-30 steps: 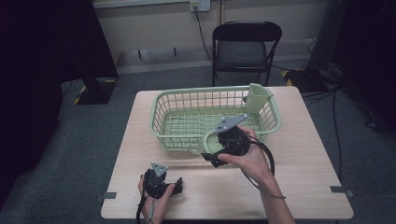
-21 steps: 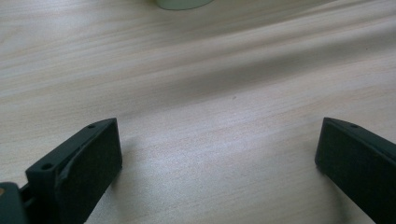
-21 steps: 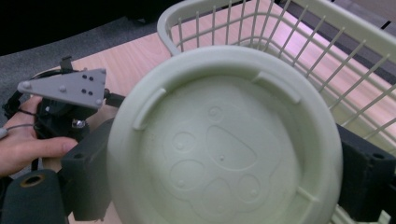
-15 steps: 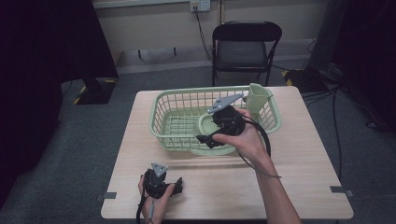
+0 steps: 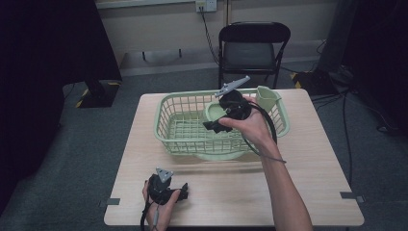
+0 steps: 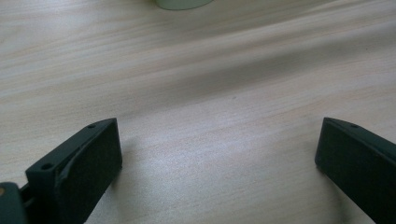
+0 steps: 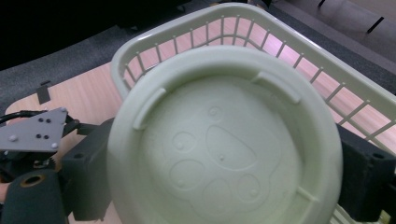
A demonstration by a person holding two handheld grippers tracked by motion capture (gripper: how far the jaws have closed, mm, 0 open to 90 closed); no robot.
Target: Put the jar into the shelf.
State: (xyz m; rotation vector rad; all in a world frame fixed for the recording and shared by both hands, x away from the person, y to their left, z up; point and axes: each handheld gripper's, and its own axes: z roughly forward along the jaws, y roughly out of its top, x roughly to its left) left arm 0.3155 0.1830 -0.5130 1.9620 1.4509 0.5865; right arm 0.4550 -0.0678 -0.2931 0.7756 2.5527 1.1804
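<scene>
Bench [image 5: 308, 168] carries the basket [image 5: 178, 126]. Over the basket, the right gripper [image 5: 219, 122] has its fingers clamped on a green lid [image 7: 224, 144], half hidden from above. Left gripper [image 6: 217, 154], near edge, fingers spread, empty.

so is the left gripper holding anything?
No. In the left gripper view its jaws stand wide apart over the bare table, nothing between them.

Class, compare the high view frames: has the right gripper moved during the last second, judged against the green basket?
Yes. The right gripper, shut on the green lid, went from the basket's near rim toward the chair.
</scene>
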